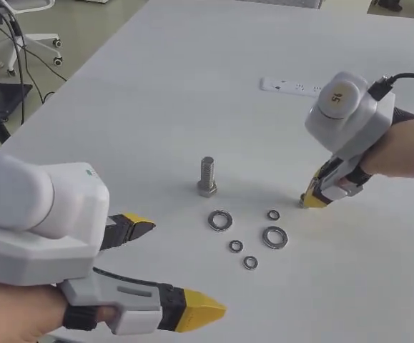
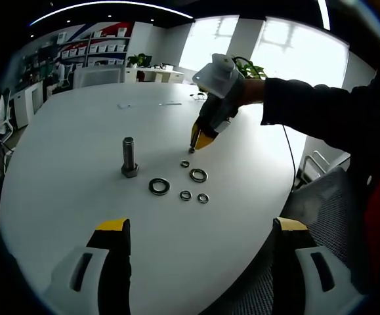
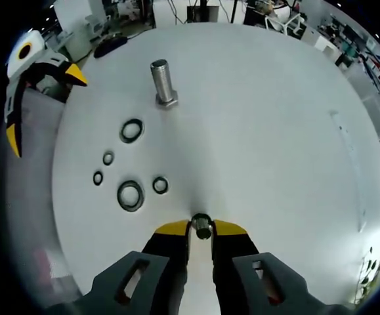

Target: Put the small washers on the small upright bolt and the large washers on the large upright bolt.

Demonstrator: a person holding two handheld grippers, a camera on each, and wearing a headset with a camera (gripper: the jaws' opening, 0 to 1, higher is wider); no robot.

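**Small bolt clamped in right gripper; washers loose on desk**

Nearest, the left gripper (image 1: 181, 268) is held low over the desk (image 1: 156, 107) with its jaws spread wide and nothing gripped.

Five washers are laid flat ahead of its tips, each apart from the others. Two small washers (image 1: 236, 246) are closest to it. Two large washers (image 1: 220, 220) are set just beyond them. A third small washer (image 1: 273, 214) is found just beside the right gripper's tip.

The large bolt (image 1: 207, 177) is stood upright on its head, ahead and to the left of the left gripper, past the washers.

The right gripper (image 3: 201, 228) is tilted down to the desk, and the small bolt (image 3: 201, 223) is clamped between its yellow tips. Whether the bolt touches the desk cannot be told. From this gripper the washers are seen ahead-left, with the large bolt farther ahead.

A white power strip (image 1: 292, 87) is laid on the desk beyond the right gripper.
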